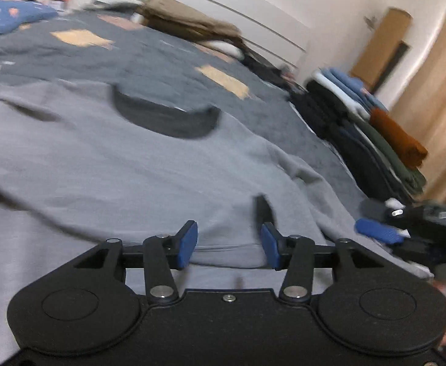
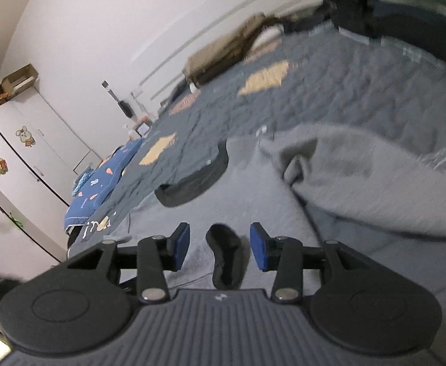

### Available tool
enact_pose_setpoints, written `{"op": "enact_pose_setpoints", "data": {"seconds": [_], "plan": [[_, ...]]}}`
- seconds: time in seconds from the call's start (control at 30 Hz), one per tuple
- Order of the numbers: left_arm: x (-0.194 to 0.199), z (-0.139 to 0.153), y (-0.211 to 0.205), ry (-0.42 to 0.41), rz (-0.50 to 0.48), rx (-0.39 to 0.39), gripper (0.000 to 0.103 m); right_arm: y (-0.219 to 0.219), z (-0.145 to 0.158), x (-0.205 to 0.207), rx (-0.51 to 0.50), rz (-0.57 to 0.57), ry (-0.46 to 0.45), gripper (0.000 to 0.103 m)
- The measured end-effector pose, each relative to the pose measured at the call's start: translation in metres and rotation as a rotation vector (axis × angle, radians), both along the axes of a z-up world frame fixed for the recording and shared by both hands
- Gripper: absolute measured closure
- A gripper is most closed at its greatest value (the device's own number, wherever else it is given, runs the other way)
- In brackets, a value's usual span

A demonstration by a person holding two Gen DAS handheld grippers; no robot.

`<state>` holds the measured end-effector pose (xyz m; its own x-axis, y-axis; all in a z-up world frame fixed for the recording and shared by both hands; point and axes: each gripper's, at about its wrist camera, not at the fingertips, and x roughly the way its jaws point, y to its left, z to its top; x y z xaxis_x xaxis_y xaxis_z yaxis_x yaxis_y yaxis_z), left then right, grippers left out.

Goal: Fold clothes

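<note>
A grey sweatshirt point(image 1: 116, 167) with a dark collar point(image 1: 165, 119) lies spread on the bed. My left gripper point(image 1: 229, 245) is open and empty, just above the shirt's lower part. My right gripper point(image 2: 220, 245) is open over the same grey sweatshirt point(image 2: 253, 189), with a dark cuff point(image 2: 224, 256) lying between its blue pads, not pinched. One sleeve point(image 2: 360, 177) is folded over the body at the right. The dark collar point(image 2: 192, 183) shows ahead of the right gripper. The right gripper also shows in the left wrist view point(image 1: 381, 231) at the right edge.
The bed has a dark grey quilt point(image 1: 168, 61) with tan patches. A stack of folded clothes point(image 1: 360, 128) sits at its right edge. A brown folded garment point(image 1: 189, 21) lies at the far end, a blue pillow point(image 1: 6, 18) at far left. A white wardrobe point(image 2: 15, 158) stands beyond.
</note>
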<state>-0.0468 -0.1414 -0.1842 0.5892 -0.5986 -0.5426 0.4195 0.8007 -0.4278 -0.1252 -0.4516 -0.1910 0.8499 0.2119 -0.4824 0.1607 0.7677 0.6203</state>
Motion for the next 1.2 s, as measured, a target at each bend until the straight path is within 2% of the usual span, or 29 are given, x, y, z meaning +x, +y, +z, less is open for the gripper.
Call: {"op": "enact_pose_setpoints", "data": {"seconds": [0.1,0.2,0.37,0.53,0.7,0.73,0.77,0.8,0.83,0.93,1.03,1.2], "plan": [[-0.005,0.005,0.029,-0.02,0.077,-0.022,0.048,0.011,-0.007,0.017,-0.051,0.053,0.031,0.059],[0.003,0.008,0.036,-0.022,0.1,0.004,0.048,0.023,-0.012,0.033,-0.118,0.102,0.048,0.058],[0.012,0.009,0.048,-0.017,0.119,-0.018,0.048,0.044,-0.019,0.058,-0.228,0.182,0.077,0.058],[0.016,0.01,0.051,-0.025,0.104,-0.016,0.048,0.051,-0.03,0.065,-0.185,0.192,0.091,0.057],[0.019,0.01,0.056,-0.028,0.118,-0.023,0.047,0.05,-0.044,0.069,-0.068,0.183,0.103,0.058],[0.021,0.01,0.058,-0.024,0.126,-0.026,0.046,0.052,-0.044,0.069,-0.068,0.195,0.113,0.065],[0.022,0.01,0.061,-0.02,0.135,-0.03,0.046,0.054,-0.043,0.068,-0.072,0.208,0.125,0.082],[0.023,0.01,0.063,-0.016,0.146,-0.033,0.046,0.057,-0.043,0.067,-0.076,0.221,0.136,0.094],[0.024,0.011,0.066,-0.011,0.158,-0.036,0.046,0.057,-0.041,0.066,-0.062,0.234,0.148,0.1],[0.027,0.014,0.071,-0.009,0.182,-0.048,0.046,0.054,-0.033,0.058,-0.022,0.267,0.157,0.1],[0.029,0.016,0.075,-0.01,0.195,-0.056,0.046,0.046,-0.023,0.048,-0.03,0.298,0.179,0.1],[0.03,0.016,0.074,-0.002,0.193,-0.043,0.046,0.041,-0.035,0.043,-0.055,0.39,0.311,0.098]]}}
